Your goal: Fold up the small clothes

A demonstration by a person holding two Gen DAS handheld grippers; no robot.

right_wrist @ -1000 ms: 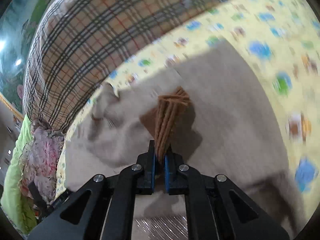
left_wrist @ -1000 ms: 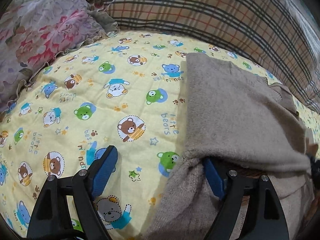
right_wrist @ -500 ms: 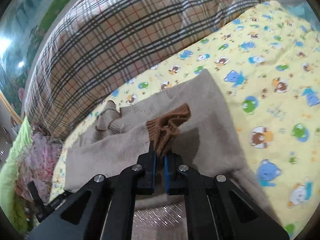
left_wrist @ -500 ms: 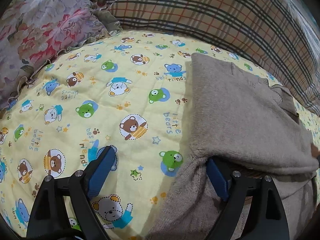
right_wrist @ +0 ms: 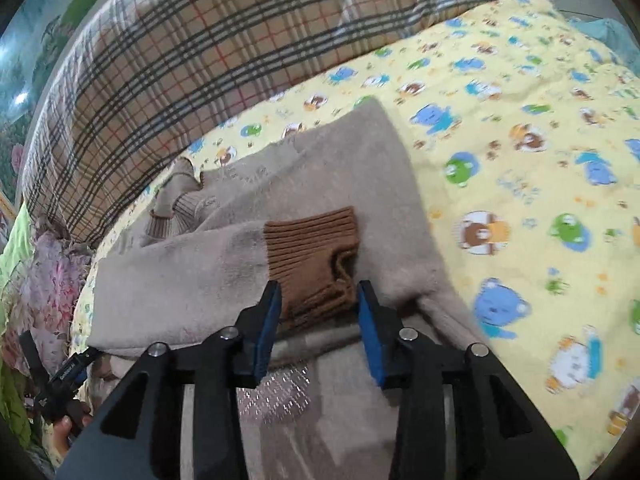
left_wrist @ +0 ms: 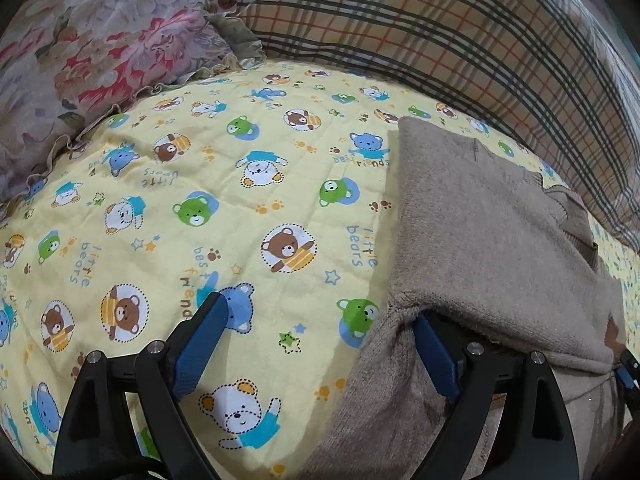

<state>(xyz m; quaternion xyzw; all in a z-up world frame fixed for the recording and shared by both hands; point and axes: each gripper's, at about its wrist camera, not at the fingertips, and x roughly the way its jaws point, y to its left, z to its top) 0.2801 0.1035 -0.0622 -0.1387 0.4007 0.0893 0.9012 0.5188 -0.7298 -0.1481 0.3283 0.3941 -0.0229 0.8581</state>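
A small beige fleece sweater (left_wrist: 488, 224) lies on the yellow bear-print quilt (left_wrist: 224, 200), with a sleeve folded across its body (right_wrist: 188, 276). The sleeve ends in a brown ribbed cuff (right_wrist: 316, 256). My right gripper (right_wrist: 318, 300) is open, its blue pads either side of the cuff, which rests on the sweater. My left gripper (left_wrist: 320, 320) is open wide at the sweater's left edge. Its right pad (left_wrist: 436, 356) sits under the folded fabric and its left pad (left_wrist: 200, 340) is over bare quilt.
A plaid pillow (left_wrist: 460, 28) runs along the back of the bed. A floral ruffled pillow (left_wrist: 100, 48) lies at the back left. The left gripper's handle shows at the lower left of the right wrist view (right_wrist: 60, 376).
My right gripper has opened and let go of the brown cuff, which now lies on the sweater. The left gripper has barely moved.
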